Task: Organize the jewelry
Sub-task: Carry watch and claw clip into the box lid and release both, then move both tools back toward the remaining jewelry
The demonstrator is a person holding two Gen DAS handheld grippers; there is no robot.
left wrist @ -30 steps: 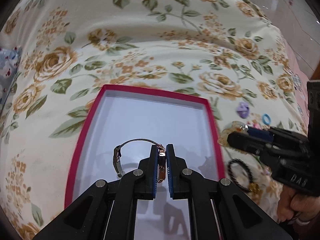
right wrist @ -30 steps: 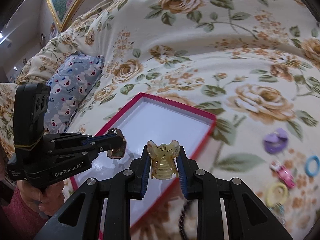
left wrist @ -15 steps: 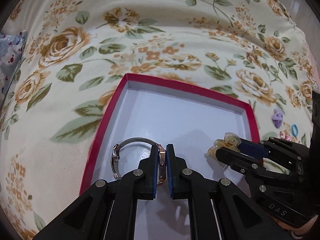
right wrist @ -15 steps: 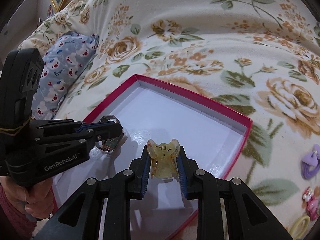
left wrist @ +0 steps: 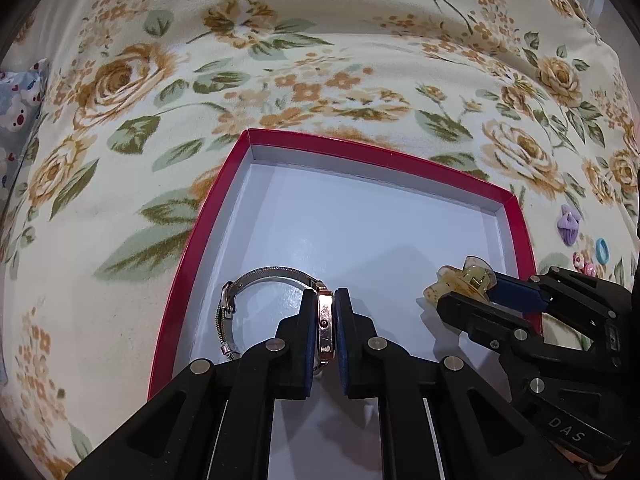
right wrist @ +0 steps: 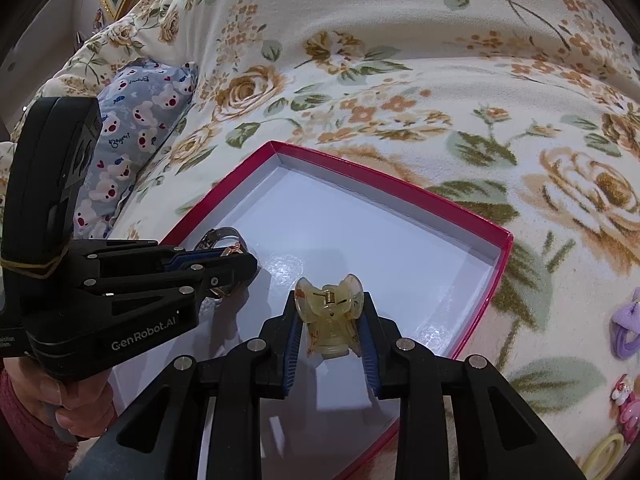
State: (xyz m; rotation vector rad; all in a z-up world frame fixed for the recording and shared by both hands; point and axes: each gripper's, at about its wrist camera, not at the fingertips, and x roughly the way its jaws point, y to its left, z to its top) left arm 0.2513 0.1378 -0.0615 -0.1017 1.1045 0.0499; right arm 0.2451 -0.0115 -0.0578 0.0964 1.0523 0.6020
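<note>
A red box with a white inside [left wrist: 516,216] [right wrist: 498,276] lies on the flowered bedspread. My left gripper [left wrist: 325,312] [right wrist: 236,264] is shut on a rose-gold watch [left wrist: 325,320] with a silver mesh band [left wrist: 264,274], held low over the box's left part. My right gripper [right wrist: 329,320] [left wrist: 460,300] is shut on a translucent yellow hair claw clip [right wrist: 329,312] [left wrist: 464,280], held over the box's right part.
Outside the box to the right lie a purple hair tie [left wrist: 570,226] [right wrist: 628,330], a blue ring [left wrist: 602,249], pink clips [right wrist: 626,400] and a yellow hair tie [right wrist: 602,454]. A bear-print pillow [right wrist: 132,120] lies at the far left.
Both grippers moved forward and lower over the box with their items. The clip came from outside the right rim to inside the box.
</note>
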